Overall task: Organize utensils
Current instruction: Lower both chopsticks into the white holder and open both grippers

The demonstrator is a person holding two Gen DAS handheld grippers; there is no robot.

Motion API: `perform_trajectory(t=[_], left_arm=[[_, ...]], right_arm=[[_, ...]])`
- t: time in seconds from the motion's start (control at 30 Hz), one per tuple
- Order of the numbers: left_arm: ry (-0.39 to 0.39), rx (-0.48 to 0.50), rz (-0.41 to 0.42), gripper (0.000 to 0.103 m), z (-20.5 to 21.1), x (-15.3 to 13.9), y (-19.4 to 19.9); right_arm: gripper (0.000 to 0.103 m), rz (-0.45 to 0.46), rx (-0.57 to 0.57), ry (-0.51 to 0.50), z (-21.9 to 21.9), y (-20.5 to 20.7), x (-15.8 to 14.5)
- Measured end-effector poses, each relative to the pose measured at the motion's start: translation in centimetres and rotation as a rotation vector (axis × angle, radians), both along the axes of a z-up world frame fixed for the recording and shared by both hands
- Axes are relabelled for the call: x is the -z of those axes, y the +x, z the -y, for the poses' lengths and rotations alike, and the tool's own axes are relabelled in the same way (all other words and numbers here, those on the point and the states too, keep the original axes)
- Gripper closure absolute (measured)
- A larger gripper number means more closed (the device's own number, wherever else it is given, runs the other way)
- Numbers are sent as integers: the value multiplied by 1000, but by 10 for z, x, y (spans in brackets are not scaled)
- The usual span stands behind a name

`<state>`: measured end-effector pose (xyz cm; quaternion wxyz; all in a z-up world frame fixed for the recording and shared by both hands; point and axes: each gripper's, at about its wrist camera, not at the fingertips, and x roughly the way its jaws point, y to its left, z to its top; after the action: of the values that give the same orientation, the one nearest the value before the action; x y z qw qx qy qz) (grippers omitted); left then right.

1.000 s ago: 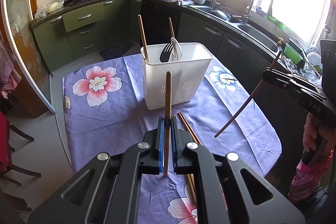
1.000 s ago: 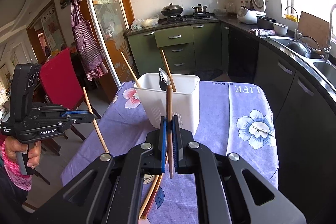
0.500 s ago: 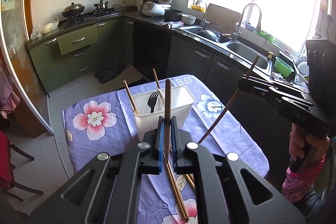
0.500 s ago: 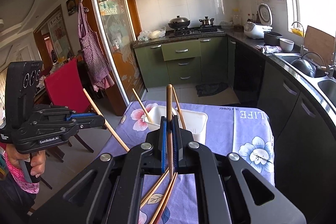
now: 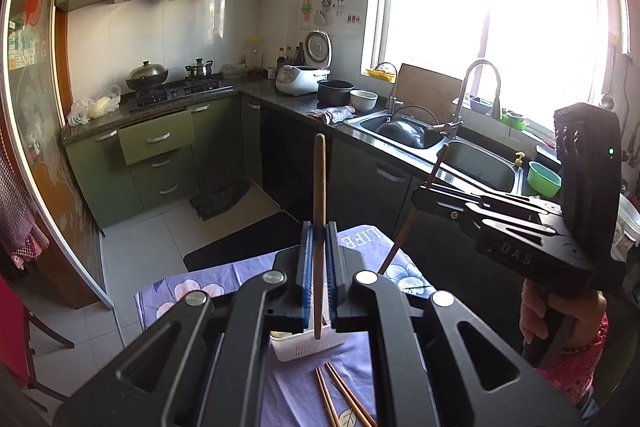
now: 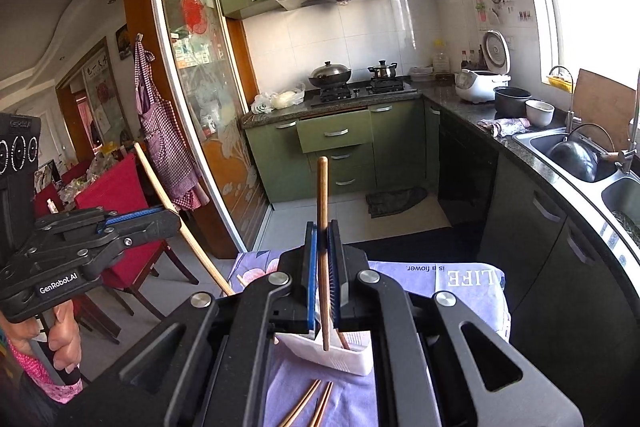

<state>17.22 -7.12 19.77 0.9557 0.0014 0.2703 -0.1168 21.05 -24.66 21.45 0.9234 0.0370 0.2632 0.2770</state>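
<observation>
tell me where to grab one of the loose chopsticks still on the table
Judging by pose, take a loose chopstick near mid-length, coming from above with jaws across its width: it lies flat on the tablecloth in front of the white holder, close beside its neighbours, so pinch one only.

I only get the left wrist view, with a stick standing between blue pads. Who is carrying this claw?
Observer: A person's hand grips the left claw by a handle underneath.
Visitor: Is the stick really upright?
Observer: No. Seen side-on from the right wrist view, that chopstick slants.
Visitor: Is the white basket empty?
Observer: No. Another chopstick leans inside the basket.
</observation>
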Motion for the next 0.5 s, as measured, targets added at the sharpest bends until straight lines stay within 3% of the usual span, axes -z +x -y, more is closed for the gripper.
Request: perform_trajectory(t=[0.2,0.5], left_arm=[[20,-50,-39,97,0,25,38],[58,-65,-186,97,-2,99,67]], right_arm=[[97,-36,43,-43,-11,35,32],[97,-152,21,-146,-35,58,116]])
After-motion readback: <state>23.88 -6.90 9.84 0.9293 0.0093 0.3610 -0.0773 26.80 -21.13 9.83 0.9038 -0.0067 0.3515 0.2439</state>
